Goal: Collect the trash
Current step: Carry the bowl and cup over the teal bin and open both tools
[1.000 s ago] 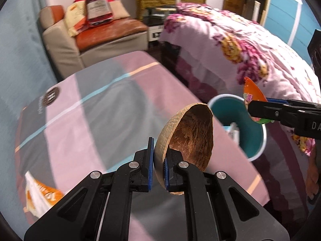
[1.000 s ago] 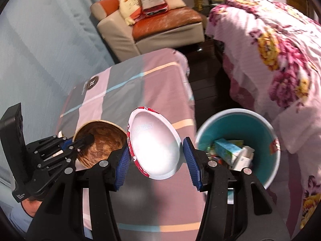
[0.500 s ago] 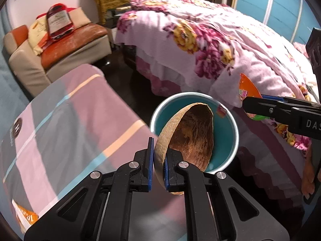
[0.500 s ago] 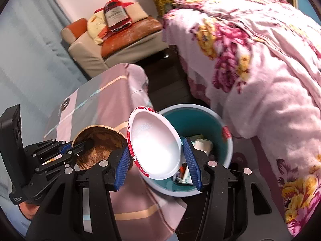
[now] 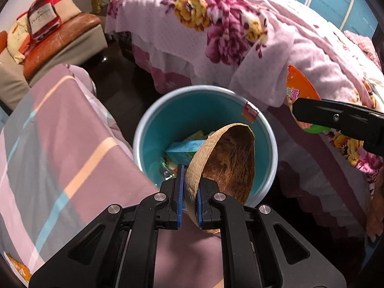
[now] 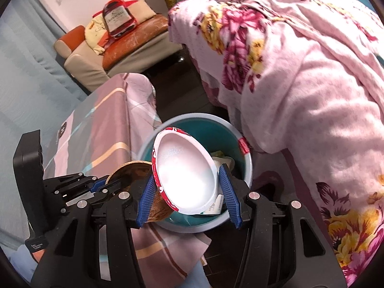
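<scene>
My left gripper [image 5: 189, 195] is shut on the rim of a brown coconut shell half [image 5: 228, 160], held tilted over the mouth of a teal trash bin [image 5: 153, 129] with cartons and wrappers inside. My right gripper [image 6: 187, 192] is shut on a white egg-shaped plastic shell with a red rim [image 6: 184, 170], which hangs over the same teal trash bin [image 6: 248, 165]. In the right wrist view the left gripper [image 6: 100, 187] and the coconut shell [image 6: 129, 172] sit at the left. In the left wrist view the right gripper's finger [image 5: 336, 117] crosses the orange outside of the egg shell [image 5: 300, 84].
A table under a pink and grey striped cloth [image 5: 60, 144] adjoins the bin's left side. A bed with a floral pink blanket [image 5: 252, 36] rises behind and right of the bin. A sofa with a red bag [image 5: 43, 21] stands at the far left. Dark floor lies between.
Both grippers have moved off the table toward the right and lower, carrying their shells. The bin has come from the right edge to directly beneath both shells.
</scene>
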Motion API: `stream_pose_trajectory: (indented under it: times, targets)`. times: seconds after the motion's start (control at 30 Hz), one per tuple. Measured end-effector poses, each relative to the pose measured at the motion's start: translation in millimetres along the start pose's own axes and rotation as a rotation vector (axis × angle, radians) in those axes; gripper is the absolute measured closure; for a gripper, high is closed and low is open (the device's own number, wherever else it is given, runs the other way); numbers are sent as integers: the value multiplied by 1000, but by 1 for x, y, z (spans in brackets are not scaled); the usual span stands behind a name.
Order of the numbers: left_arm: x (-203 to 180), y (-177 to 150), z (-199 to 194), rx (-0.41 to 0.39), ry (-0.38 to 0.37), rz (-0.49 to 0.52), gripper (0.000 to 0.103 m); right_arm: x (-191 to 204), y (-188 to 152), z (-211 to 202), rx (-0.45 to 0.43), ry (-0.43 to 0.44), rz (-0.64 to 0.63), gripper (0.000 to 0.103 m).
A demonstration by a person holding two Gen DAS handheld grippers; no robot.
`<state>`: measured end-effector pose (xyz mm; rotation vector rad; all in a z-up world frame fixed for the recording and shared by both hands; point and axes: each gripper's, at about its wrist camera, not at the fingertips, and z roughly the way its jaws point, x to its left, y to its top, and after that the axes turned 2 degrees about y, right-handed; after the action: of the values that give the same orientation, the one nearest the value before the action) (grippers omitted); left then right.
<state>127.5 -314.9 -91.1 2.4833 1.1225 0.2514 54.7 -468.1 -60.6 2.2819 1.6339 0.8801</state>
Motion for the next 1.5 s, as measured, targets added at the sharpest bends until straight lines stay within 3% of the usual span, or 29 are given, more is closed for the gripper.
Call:
stream_pose_trajectory:
  times: [0.37, 0.83, 0.93, 1.1, 1.23, 1.3, 1.5]
  targets:
    - [8, 18, 26, 15, -5, -27, 94, -17, 4, 15, 34, -31, 27, 54]
    - [30, 42, 53, 40, -49, -93, 90, -12, 35, 36, 78, -80, 19, 54]
    - [36, 44, 48, 21, -44, -105, 81, -10, 38, 40, 89, -88, 16, 54]
    - [49, 41, 37, -13, -41, -147, 49, -4, 42, 45, 97, -92, 4, 54]
    - [61, 34, 21, -37, -34, -177, 35, 2, 41, 46, 98, -86, -7, 54]
    - [66, 28, 8, -67, -25, -196, 21, 7, 41, 48, 101, -85, -15, 54]
    - [73, 14, -10, -99, -13, -215, 14, 20, 40, 56, 114, -77, -33, 54]
